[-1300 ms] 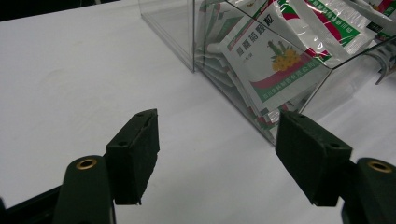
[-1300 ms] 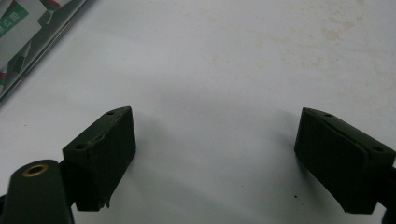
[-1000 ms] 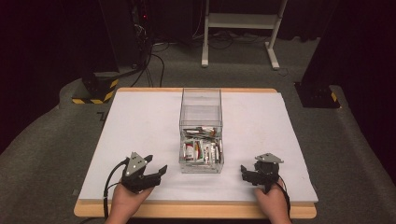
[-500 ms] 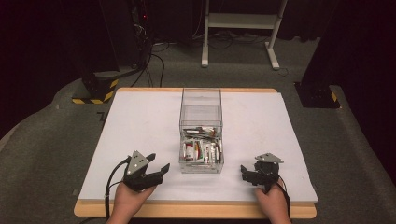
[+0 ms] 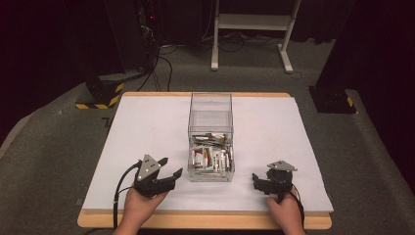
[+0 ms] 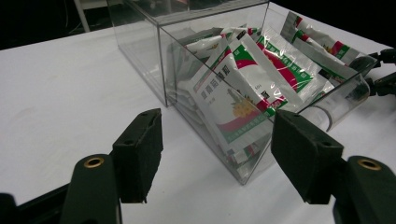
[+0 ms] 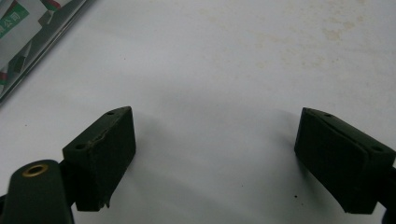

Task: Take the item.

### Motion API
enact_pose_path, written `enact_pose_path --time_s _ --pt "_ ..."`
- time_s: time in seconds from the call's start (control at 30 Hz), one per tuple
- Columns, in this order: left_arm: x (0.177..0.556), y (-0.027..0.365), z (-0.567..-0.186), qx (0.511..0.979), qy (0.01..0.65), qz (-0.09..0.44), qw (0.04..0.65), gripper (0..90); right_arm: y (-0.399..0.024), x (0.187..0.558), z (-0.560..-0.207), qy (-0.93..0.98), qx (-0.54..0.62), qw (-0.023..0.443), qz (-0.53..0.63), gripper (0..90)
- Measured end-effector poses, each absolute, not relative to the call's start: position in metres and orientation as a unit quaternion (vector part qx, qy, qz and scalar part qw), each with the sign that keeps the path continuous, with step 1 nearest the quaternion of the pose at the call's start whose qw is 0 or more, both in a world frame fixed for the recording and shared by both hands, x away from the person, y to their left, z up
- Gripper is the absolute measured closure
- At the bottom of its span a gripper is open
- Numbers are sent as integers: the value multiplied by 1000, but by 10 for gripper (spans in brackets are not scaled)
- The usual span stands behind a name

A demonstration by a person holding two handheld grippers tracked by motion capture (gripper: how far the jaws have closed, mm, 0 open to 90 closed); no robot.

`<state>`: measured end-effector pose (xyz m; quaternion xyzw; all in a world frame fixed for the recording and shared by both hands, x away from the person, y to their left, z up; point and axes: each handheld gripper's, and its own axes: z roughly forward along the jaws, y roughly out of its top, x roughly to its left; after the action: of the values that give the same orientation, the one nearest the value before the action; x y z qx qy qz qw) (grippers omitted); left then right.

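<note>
A clear plastic box is seen at the middle of the white surface, its long sides running from near to far. Its near half is filled with sachets printed in white, green and red, while the far half is seen through as bare. The left gripper is held by a hand at the near left of the surface, just beside the box's near left corner, without touching it. Its jaws are spread wide apart and nothing is held between them; in the left gripper view the box's corner and the sachets leaning against the clear wall are framed between them. The right gripper is held by the other hand at the near right, a little apart from the box, with its jaws turned towards it. In the right gripper view its jaws are likewise spread wide over the bare white surface, with nothing gripped, and an edge of the box is seen at the upper left corner.
</note>
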<state>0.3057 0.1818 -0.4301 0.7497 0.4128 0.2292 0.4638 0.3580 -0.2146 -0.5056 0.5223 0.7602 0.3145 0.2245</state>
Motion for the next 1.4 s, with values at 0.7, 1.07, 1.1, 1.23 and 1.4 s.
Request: enact_pose_path --time_s 0.7,1.07,1.1,1.23,1.4 --pt "314 157 -417 757 391 223 474 370 -214 358 -505 760 523 224 314 125" --pt "321 146 -412 757 387 225 476 383 -214 358 -506 760 523 224 314 125" --pt "321 145 -412 757 388 225 476 384 -214 358 -505 760 523 223 314 125" --pt "324 144 -410 757 387 225 476 387 -215 358 -505 760 523 224 314 125" --pt "329 141 -411 758 389 222 474 391 -215 358 -506 760 523 223 314 125"
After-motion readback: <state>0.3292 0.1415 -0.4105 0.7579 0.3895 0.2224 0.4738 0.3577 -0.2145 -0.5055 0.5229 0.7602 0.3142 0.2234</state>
